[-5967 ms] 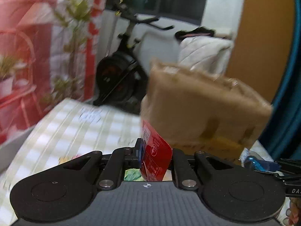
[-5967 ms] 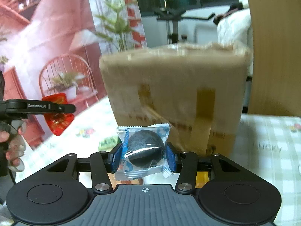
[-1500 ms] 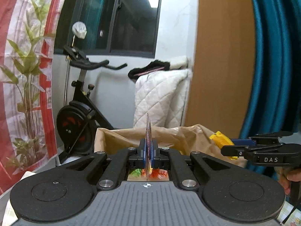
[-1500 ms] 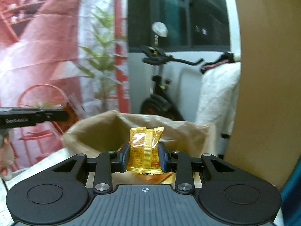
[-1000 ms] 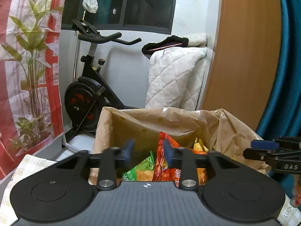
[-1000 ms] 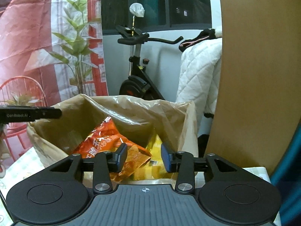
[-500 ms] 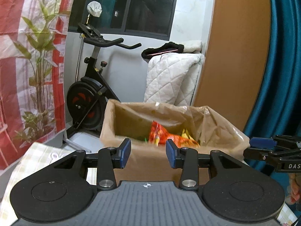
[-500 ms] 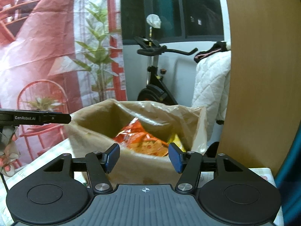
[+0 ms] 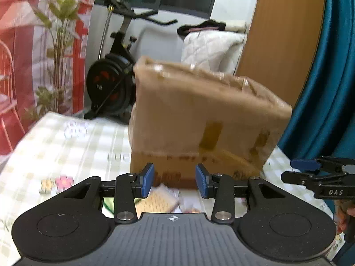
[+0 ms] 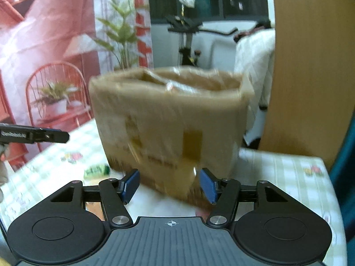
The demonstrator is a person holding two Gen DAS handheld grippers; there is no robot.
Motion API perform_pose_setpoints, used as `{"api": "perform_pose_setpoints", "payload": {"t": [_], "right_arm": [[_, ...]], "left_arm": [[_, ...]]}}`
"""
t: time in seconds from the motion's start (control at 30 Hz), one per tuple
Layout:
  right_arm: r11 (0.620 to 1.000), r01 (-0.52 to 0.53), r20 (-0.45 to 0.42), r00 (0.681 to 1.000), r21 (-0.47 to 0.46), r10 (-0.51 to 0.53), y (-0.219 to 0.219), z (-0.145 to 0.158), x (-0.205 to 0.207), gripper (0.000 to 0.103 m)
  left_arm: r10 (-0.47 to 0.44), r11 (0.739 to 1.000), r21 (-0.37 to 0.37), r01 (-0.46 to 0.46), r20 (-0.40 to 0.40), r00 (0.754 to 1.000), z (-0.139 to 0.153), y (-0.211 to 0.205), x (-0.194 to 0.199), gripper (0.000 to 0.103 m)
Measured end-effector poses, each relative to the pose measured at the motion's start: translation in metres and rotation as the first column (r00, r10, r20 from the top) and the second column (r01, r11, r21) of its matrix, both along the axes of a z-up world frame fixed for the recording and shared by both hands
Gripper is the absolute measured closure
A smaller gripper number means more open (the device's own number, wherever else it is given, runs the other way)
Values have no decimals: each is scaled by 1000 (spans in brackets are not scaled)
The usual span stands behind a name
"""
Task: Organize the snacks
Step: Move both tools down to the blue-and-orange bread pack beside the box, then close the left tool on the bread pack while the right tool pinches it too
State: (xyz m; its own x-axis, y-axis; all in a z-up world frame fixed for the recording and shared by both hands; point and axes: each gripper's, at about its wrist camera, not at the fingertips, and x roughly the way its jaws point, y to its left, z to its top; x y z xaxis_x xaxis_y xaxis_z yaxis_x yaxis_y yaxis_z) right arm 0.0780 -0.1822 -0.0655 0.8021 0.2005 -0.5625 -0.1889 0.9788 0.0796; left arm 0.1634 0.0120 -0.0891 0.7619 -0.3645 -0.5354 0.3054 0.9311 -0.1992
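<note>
Left tool (image 9: pixel 174 180) spread, empty. Right tool (image 10: pixel 169 186) spread, empty. Cardboard box (image 9: pixel 199 122) centre frame on table (image 9: pixel 55 146). Loose snack packets (image 9: pixel 163 199) lower centre, blurred. Risk: hasty low grab nudges box, or pinches two packets together.

My left gripper (image 9: pixel 174 180) and right gripper (image 10: pixel 169 186) both stand parted with nothing between the pads. The box (image 9: pixel 199 119) blocks the way straight ahead of each. Snack packets (image 9: pixel 162 199) lie on the table (image 9: pixel 66 146) just below my left pads; bare cloth runs left of the box.
</note>
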Motion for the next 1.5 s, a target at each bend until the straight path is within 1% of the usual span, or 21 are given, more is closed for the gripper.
{"api": "perform_pose_setpoints", "payload": {"t": [0.2,0.3,0.4,0.53,0.6,0.73,0.83,0.93,1.07,1.13,1.17,1.2,1.23,1.3,1.33,1.4,1.5], "right_arm": [[999,5,-100,995,-37,-8,3,-34,-19,40],[1000,5,-162,987,-27,-10,3,-51,-27,40],[1000,-2,-201,980,-17,-1,6,-62,-32,40],[1000,6,-227,974,8,-4,8,-71,-36,40],[1000,12,-229,973,20,-7,8,-71,-34,40],[1000,-14,-226,974,23,19,16,-70,-27,40],[998,-56,-227,972,12,57,27,-71,-18,40],[990,-136,-237,963,-25,126,42,-76,-6,40],[955,-280,-251,936,-99,249,68,-82,12,40],[933,-340,-258,917,-116,303,80,-83,20,40],[923,-366,-259,909,-122,326,85,-83,24,39],[914,-385,-255,903,-127,345,90,-84,27,36],[908,-399,-252,899,-127,360,93,-84,29,34],[900,-423,-253,887,-109,386,99,-84,33,34],[896,-435,-256,880,-93,400,101,-85,35,34],[890,-452,-258,869,-60,423,104,-86,36,36],[896,-443,-255,867,-6,427,106,-88,37,42]], "left_arm": [[-26,1000,2,26,-51,998,-24,-7,-8,60],[-29,1000,4,29,-77,997,-34,-8,-13,60],[-20,1000,-1,20,-106,994,-43,-2,-17,60],[5,1000,8,-4,-135,991,-53,3,-26,60],[21,1000,7,-21,-145,989,-56,9,-26,60],[31,999,-5,-32,-160,987,-56,13,-27,61],[13,1000,-24,-18,-184,983,-60,10,-28,61],[-13,998,-62,-1,-228,974,-67,5,-27,60],[-37,996,-91,12,-270,962,-78,-6,-19,60],[-36,994,-113,3,-296,954,-86,-9,-12,60],[-36,992,-127,-5,-314,949,-89,-9,-8,60],[-33,990,-138,-14,-332,943,-93,-9,-5,59],[-27,990,-142,-24,-344,939,-95,-9,-2,58],[-27,988,-148,-29,-360,932,-100,-9,2,57],[-30,988,-149,-27,-366,930,-103,-10,3,54],[-36,988,-154,-23,-371,928,-108,-11,5,53],[-47,985,-174,-19,-366,930,-111,-10,7,52]]}}
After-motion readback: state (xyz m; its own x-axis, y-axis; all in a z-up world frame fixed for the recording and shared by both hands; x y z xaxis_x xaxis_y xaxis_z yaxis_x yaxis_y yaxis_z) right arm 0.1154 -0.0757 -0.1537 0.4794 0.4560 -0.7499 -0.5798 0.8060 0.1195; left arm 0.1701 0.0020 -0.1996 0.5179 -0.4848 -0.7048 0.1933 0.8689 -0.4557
